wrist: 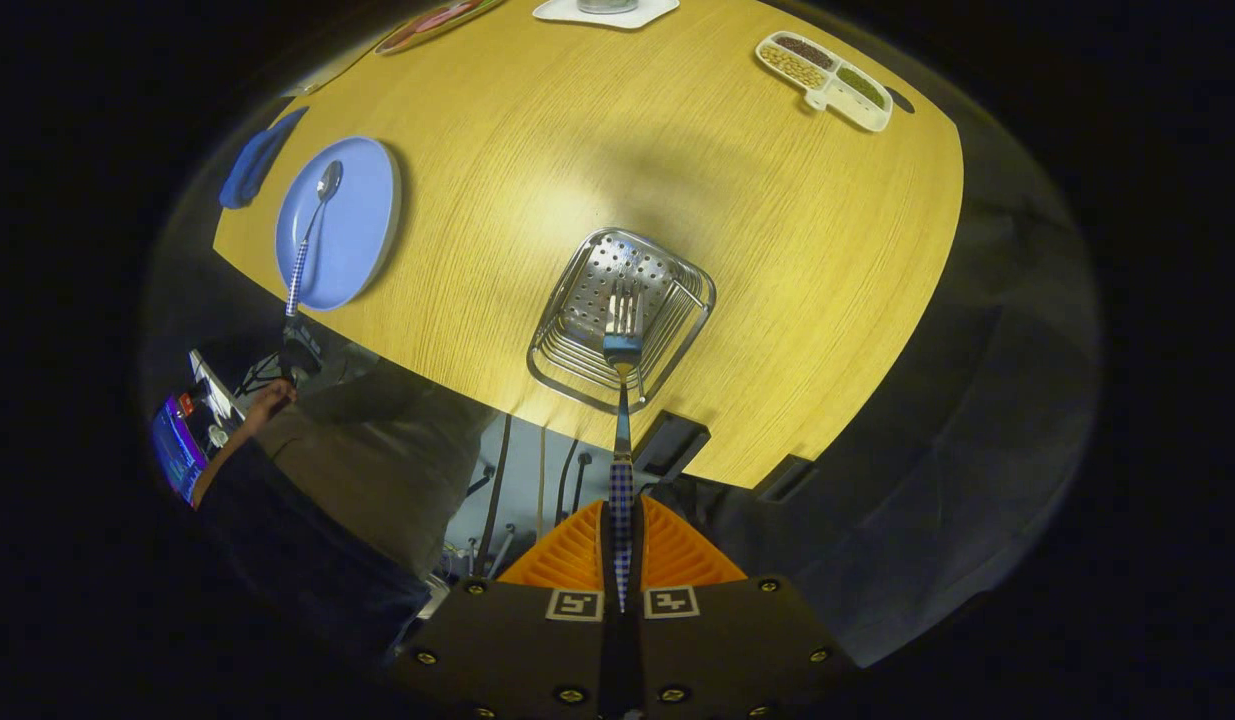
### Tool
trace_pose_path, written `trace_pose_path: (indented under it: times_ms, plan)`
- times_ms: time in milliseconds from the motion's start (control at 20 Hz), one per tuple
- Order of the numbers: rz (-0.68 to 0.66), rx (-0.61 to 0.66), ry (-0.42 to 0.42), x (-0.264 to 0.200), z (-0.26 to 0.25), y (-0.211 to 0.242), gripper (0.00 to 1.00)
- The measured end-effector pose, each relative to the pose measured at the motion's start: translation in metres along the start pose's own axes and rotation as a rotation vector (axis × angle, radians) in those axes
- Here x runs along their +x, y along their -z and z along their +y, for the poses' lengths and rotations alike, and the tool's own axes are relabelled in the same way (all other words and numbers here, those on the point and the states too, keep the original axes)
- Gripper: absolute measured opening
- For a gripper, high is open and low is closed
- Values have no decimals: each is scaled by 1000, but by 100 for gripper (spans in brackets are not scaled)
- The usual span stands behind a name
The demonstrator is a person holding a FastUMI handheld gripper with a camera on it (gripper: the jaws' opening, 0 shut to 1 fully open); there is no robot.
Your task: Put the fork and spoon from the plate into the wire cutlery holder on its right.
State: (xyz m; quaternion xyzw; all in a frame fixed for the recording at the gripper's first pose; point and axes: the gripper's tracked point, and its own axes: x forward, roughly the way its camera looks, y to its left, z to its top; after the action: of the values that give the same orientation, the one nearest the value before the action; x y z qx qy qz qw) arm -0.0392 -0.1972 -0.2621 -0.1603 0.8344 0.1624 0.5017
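Observation:
My gripper [622, 545] is shut on the checkered handle of the fork [623, 340], held high above the wooden table [677, 180]. The fork points away from the fingers, its tines hanging over the wire cutlery holder [677, 325], a metal basket with a perforated plate inside. Whether the tines touch the holder I cannot tell. Far off to the left lies the blue plate [362, 230] near the table's edge. The spoon [312, 230] rests on it, bowl away from me, its checkered handle sticking out over the plate's rim and the table edge.
A blue cloth [257, 160] lies beside the plate. A white divided dish [827, 80] with beans and grains stands at the far right. A white mat [607, 12] and a colourful plate [432, 22] sit at the far edge. A person [337, 450] sits below the table's near edge.

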Motion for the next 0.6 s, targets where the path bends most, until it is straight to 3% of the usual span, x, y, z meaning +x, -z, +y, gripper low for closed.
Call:
trace_pose_path:
  times_ms: [600]
  plan:
    - [105,70,-57,22,-6,-37,1]
